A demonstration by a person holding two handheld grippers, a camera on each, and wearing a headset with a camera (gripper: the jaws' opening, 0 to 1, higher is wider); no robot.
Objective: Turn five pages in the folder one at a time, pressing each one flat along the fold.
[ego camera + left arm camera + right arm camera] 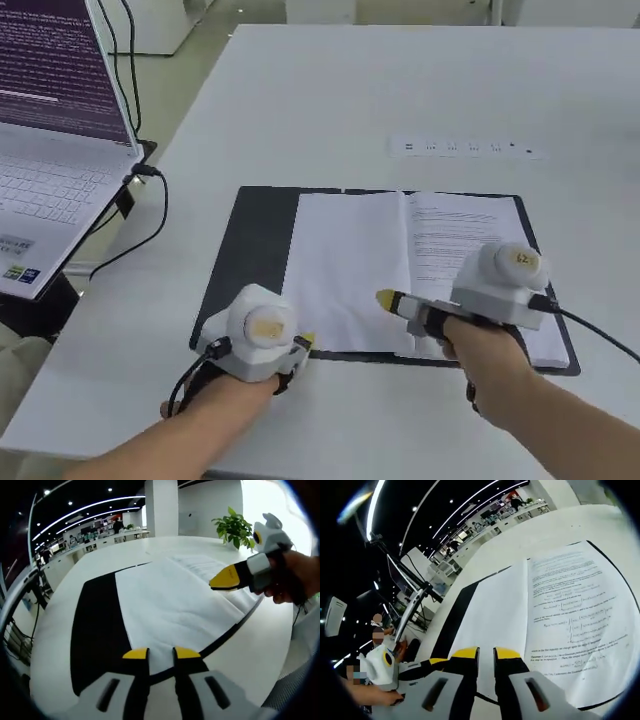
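The folder [255, 250] lies open in front of me on the white bench [330, 100]. Its black left cover is bare, with a blank white sheet [345, 270] left of the fold and a printed page [460, 250] right of it. My left tool [305, 342] sits at the folder's near edge, by the bottom edge of the blank sheet. In the left gripper view its yellow tips [160, 653] are drawn close together with nothing between them. My right tool [385, 299] points left across the lower part of the pages, near the fold. Its jaws [485, 653] are likewise clenched on nothing, and from the left gripper view its tip [227, 576] reads as a single wedge. A laptop [50, 130] stands open at the far left, and a power strip [465, 148] lies beyond the folder.
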